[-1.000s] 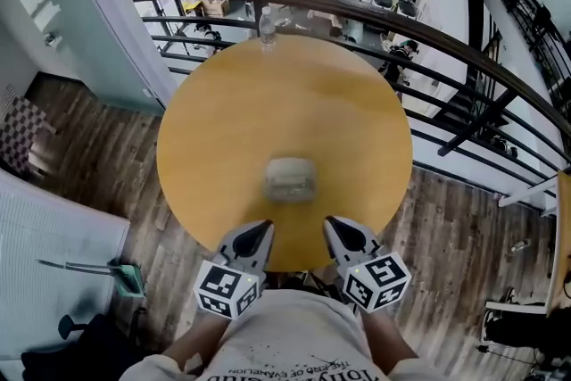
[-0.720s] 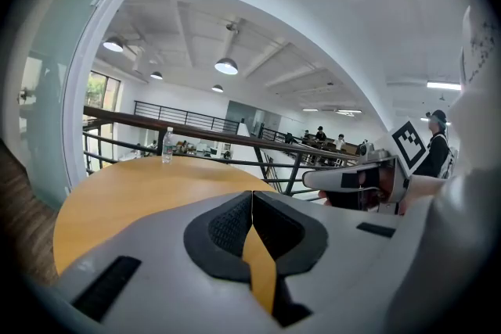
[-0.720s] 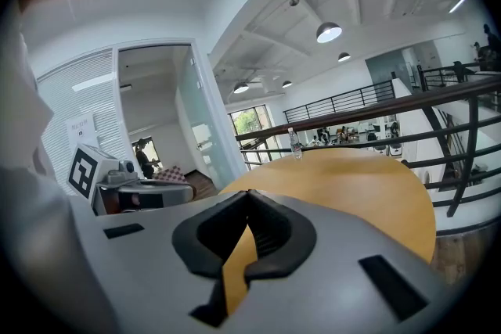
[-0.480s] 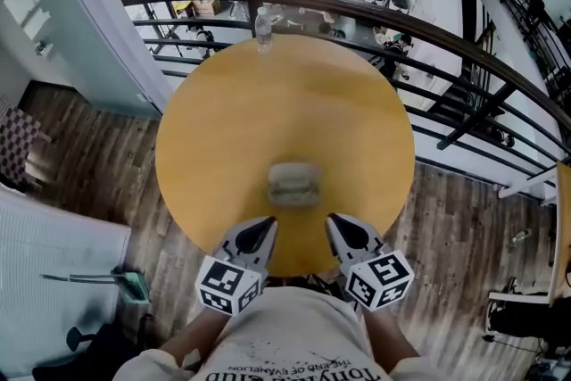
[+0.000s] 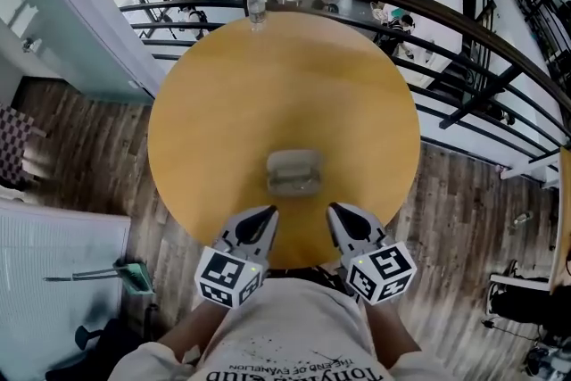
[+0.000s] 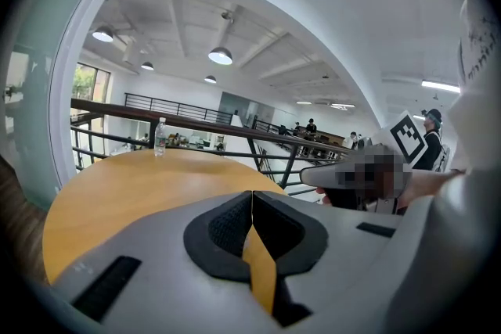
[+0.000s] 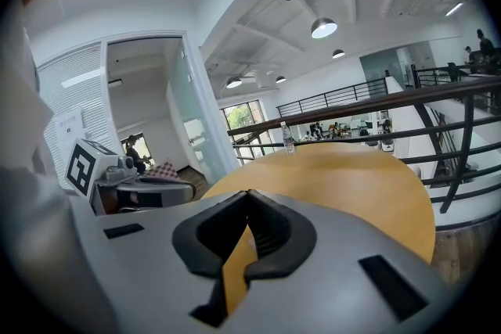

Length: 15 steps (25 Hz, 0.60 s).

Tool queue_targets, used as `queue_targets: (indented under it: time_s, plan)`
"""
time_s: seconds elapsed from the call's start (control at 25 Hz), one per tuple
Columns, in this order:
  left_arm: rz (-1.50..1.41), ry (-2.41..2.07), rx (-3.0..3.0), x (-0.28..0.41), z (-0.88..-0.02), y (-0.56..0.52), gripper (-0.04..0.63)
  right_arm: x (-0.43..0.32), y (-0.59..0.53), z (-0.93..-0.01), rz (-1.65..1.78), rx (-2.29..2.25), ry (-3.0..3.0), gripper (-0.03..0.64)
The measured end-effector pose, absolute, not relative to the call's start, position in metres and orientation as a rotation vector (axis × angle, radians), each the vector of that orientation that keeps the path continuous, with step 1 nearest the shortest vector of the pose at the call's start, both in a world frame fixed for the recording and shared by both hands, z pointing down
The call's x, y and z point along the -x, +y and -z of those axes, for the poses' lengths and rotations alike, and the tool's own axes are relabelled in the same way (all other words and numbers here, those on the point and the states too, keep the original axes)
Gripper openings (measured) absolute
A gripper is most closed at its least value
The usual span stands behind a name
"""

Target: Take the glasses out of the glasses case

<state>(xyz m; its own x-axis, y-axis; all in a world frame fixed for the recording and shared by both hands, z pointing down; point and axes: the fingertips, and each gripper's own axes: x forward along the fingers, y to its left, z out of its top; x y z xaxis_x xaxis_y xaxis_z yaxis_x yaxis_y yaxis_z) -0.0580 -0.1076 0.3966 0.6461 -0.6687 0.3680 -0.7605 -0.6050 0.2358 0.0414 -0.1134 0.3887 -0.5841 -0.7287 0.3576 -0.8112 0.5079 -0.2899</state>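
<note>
A grey glasses case (image 5: pixel 293 171) lies with its lid down on the round wooden table (image 5: pixel 223 103), a little toward me from its middle. My left gripper (image 5: pixel 264 215) hovers at the table's near edge, just short of the case and to its left, jaws pressed together on nothing. My right gripper (image 5: pixel 337 212) mirrors it on the case's right, also shut and empty. In the left gripper view the left gripper (image 6: pixel 252 196) shows its dark pads meeting in a line; the right gripper (image 7: pixel 249 195) looks the same in its own view. The case is hidden in both gripper views.
A clear water bottle (image 5: pixel 256 6) stands at the table's far edge, next to a dark metal railing (image 5: pixel 464 40) that curves round the far side. Beyond the railing is a drop to a lower floor. Wood flooring (image 5: pixel 107 147) surrounds the table.
The head view has shifted a little, so the table and case sit slightly lower in the picture. Both grippers stay shut at the near edge, hardly moved.
</note>
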Motion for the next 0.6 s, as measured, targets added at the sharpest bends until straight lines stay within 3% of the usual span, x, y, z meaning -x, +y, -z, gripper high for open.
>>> queue_targets:
  time_s: [0.6]
  plan:
    - [-0.518, -1.024, -2.500, 0.055, -0.456, -0.148, 0.025, -0.040, -0.143, -0.444, -0.753, -1.304, -2.480, 0.018]
